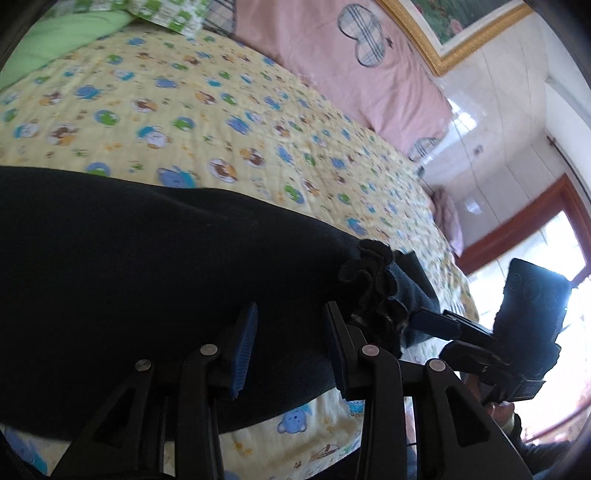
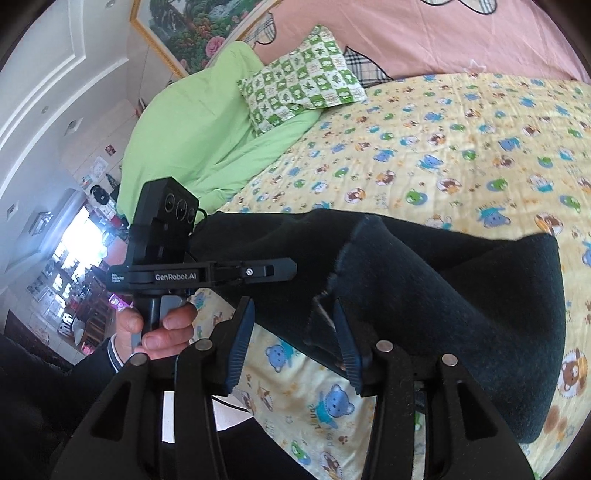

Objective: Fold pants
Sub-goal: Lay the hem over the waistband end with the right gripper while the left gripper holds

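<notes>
The dark, fleecy pants (image 1: 129,280) are lying lengthwise along the near edge of the yellow cartoon-print bedspread (image 1: 221,110). Both claws are gaping wide: the left gripper (image 1: 290,350) over the cloth, the right gripper (image 2: 291,347) at a frayed hem (image 2: 340,266).

Dark, soft-knit pants (image 1: 147,277) cut off by the left edge of the left wrist view, their far extent unseen, yellow cartoon-print bedsheet (image 1: 221,122) partly hidden beneath them, gold-framed floral picture (image 2: 192,29) cropped at the top edge, shelved room clutter (image 2: 74,288) blurred beyond recognition.
</notes>
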{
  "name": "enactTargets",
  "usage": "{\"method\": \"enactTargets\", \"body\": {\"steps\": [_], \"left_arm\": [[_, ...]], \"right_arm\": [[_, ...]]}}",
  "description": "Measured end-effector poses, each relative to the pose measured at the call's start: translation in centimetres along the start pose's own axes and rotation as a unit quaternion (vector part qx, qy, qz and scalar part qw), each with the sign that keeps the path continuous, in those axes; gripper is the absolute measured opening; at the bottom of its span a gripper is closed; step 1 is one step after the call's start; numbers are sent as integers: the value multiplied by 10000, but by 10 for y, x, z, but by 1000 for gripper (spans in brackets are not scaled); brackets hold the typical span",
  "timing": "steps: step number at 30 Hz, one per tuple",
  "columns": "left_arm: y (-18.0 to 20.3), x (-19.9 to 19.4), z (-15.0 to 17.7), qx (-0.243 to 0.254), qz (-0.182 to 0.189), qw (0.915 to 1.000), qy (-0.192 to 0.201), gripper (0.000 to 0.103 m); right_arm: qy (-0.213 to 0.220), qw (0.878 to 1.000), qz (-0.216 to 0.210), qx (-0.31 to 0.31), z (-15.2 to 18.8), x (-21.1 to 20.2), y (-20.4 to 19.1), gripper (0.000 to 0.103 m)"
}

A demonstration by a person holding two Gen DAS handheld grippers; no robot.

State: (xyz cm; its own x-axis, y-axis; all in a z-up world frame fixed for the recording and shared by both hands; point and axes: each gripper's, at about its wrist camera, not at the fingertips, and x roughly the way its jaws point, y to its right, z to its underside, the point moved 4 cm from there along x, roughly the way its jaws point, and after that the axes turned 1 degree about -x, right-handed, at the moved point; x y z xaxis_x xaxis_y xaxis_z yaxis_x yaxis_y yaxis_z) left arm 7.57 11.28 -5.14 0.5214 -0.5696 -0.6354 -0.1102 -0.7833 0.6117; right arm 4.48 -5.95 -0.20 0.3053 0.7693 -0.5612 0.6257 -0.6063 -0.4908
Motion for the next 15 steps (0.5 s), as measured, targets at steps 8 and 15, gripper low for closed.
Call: {"method": "enactTargets", "body": {"steps": [8,15], "left_arm": [[-18,-42,18,-482,-350,9973,430,41],[-43,-78,31,-1013,-594,9902,754,41]], "right_arm": [[12,9998,-161,-155,-21,12,-12,46],[-184,9983,-358,-417,-34,39,-30,46]]}}
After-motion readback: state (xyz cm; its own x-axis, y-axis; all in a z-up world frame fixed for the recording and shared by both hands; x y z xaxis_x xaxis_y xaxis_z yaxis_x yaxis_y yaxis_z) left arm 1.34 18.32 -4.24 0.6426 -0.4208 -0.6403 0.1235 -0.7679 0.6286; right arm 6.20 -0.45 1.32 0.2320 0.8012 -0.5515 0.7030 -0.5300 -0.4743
